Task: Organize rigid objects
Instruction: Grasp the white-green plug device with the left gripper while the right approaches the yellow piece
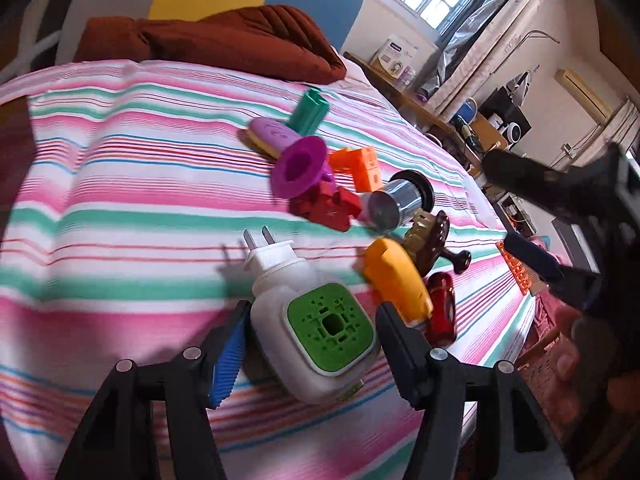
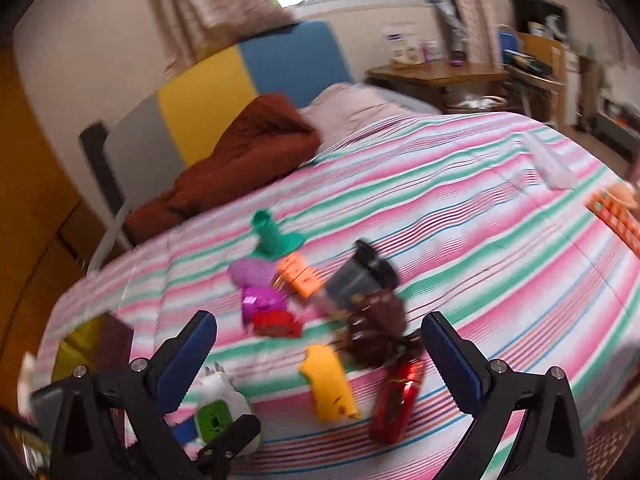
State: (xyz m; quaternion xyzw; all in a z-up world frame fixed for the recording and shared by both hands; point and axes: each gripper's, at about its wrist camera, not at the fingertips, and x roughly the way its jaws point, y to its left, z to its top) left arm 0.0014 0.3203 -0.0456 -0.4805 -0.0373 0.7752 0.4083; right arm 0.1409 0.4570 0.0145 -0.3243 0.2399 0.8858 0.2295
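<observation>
Small hard things lie scattered across a bed covered in a pink, green and white striped sheet [image 1: 120, 200], with a rust-brown blanket [image 1: 224, 40] bunched near the headboard. The left gripper [image 1: 312, 332] is low over the sheet with its jaws spread wide, and a white plug-in device with a green vented face [image 1: 316, 320] lies between them, prongs pointing away; the blue ribbed pad sits just beside its left flank and the other finger just beside its right, but the fingers do not look pressed onto it, so it rests on the sheet rather than in a grip. Right next to it lies a yellow-orange piece [image 1: 396, 276], touching a red translucent bottle-like thing [image 1: 440, 308], and behind those a dark brown hair claw [image 1: 432, 244]. Farther up the bed sit a shiny metal cylinder [image 1: 396, 200], a red block [image 1: 328, 204], an orange block [image 1: 360, 168], a purple funnel-shaped piece [image 1: 300, 168], a lilac oval case [image 1: 272, 132] and a green tube [image 1: 308, 112]. The right gripper [image 2: 320, 360] hovers above the cluster, jaws wide apart with nothing in them; that view is blurred. An orange slotted tray [image 2: 616, 216] sits at the bed's far right edge, well apart from the pile.
</observation>
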